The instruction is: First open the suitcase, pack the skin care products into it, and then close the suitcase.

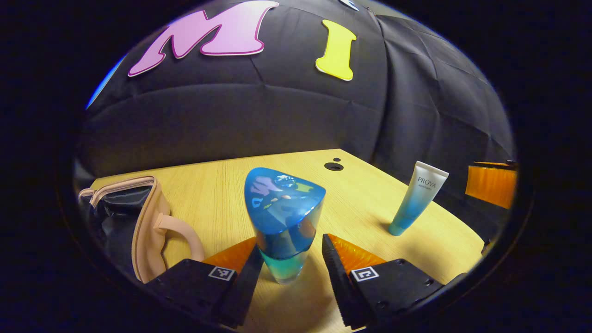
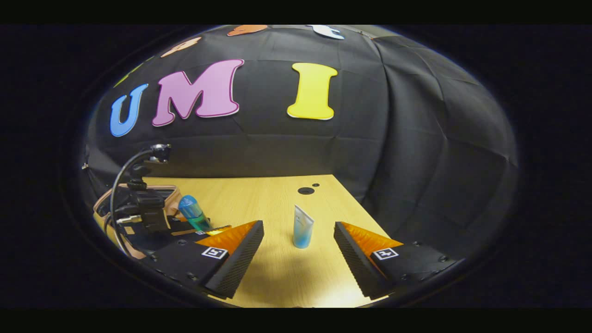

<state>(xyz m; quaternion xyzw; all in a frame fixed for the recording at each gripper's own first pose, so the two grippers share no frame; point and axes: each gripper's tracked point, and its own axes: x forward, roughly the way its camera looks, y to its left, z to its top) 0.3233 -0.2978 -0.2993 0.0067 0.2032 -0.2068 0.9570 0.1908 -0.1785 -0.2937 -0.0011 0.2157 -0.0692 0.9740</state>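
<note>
Left gripper view looks along its own fingers at a blue bottle (image 1: pixel 284 222) standing upright on the wooden table (image 1: pixel 360 203). The left gripper (image 1: pixel 292 252) has its jaws spread just wider than the bottle, one finger on each side of the lower body. The left finger looks to be at or nearly at the glass, while a sliver of table shows between the bottle and the right finger, so I judge the grasp is not yet made. The fingers sit low, probably because the bottle's broad, sloped cap would give a poorer hold than the body beneath it.

To the left lies the suitcase (image 1: pixel 148 231), a small pinkish case with a handle. Its lid is already up and the dark lining shows, so it stands ready to take the bottle, close by. A white-and-blue tube (image 1: pixel 418 199) stands on its cap well apart to the right, still waiting to be packed.

Right gripper view shows the right gripper (image 2: pixel 299 252) with its jaws wide and nothing between them. It is lined up on the tube (image 2: pixel 303 227), which stands farther off on the table (image 2: pixel 259 194). That looks like readiness for the second pickup. The left gripper's body (image 2: pixel 143 203) and the bottle (image 2: pixel 194 213) appear at the left, in front of the suitcase (image 2: pixel 104 201).
</note>
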